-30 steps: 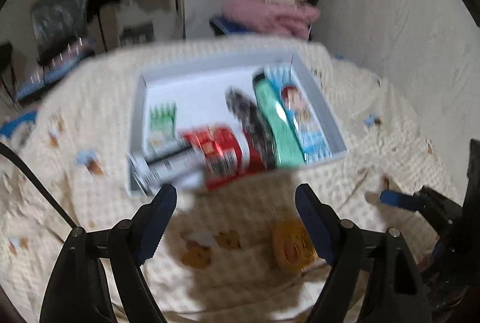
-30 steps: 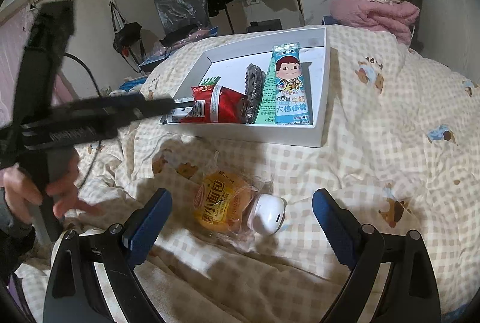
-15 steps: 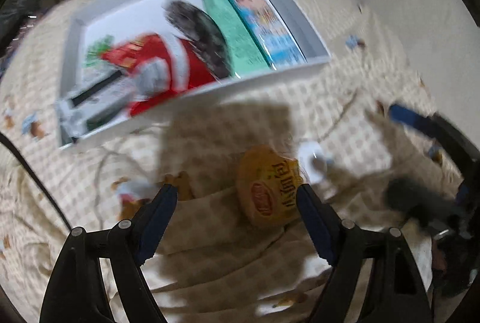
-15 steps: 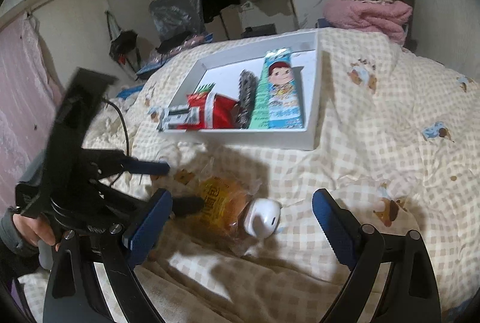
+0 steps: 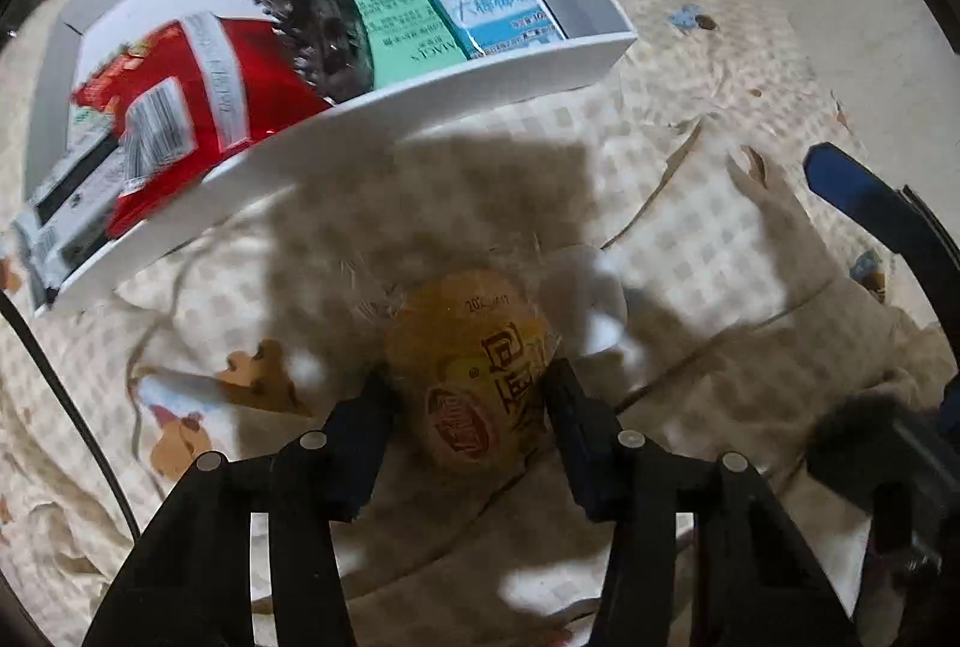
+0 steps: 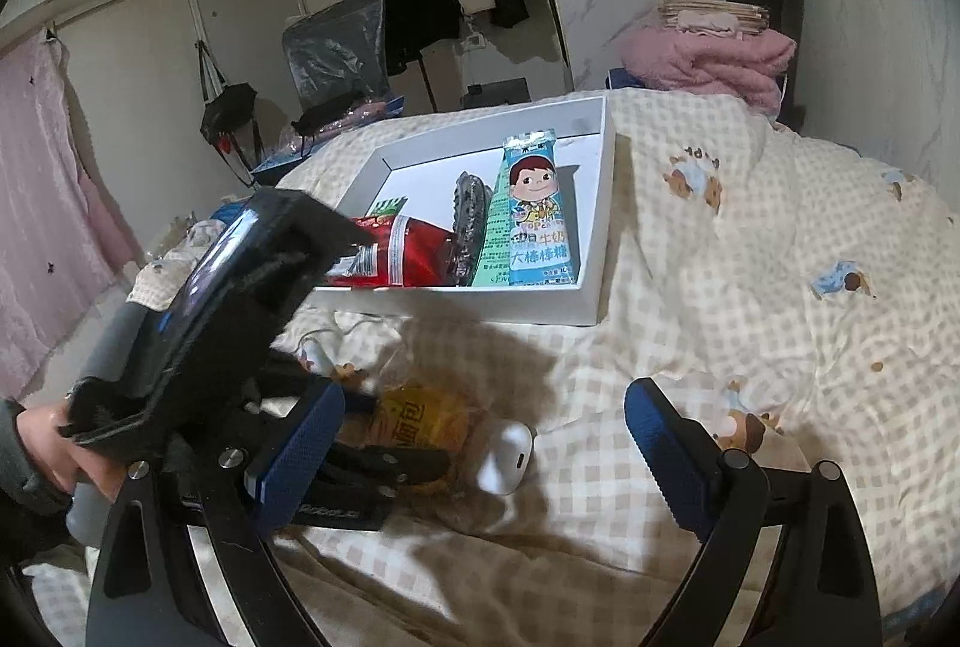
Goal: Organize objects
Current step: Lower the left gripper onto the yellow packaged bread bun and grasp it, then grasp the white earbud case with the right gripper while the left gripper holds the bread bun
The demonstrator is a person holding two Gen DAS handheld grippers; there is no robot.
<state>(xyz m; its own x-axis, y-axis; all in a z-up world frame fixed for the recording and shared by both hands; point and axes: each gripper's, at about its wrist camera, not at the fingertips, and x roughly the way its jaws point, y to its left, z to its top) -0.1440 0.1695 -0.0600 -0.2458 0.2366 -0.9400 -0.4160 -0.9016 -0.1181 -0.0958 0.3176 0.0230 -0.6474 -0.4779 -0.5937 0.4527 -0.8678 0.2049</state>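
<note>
**A:** ok so where's the thing you're after? The round yellow bun in its clear crinkly plastic wrapper [image 5: 474, 377] is lying on the cream checked quilt with little bear prints [image 5: 690, 239], in the shadow just in front of the shallow white cardboard box [image 5: 384, 119]. It sits dead centre between your left gripper [image 5: 468, 395] fingers, which point steeply down at it.

**B:** and is that gripper actually on it yet?

**A:** pretty much. Its jaws have just been closing with the bun between them, and both black pads look pressed against the wrapper's sides. So you've got it pinched across its width. Your right gripper [image 6: 480, 437] is nearby with its blue-padded jaws wide apart, nothing in them.

**B:** which way from here?

**A:** the box lies straight ahead of your left gripper, up past the bun. Watch the small white glossy earbud case [image 5: 591, 305], it's touching the wrapper on your right side. I'd guess the free floor at the box's left end is your spot.
</note>
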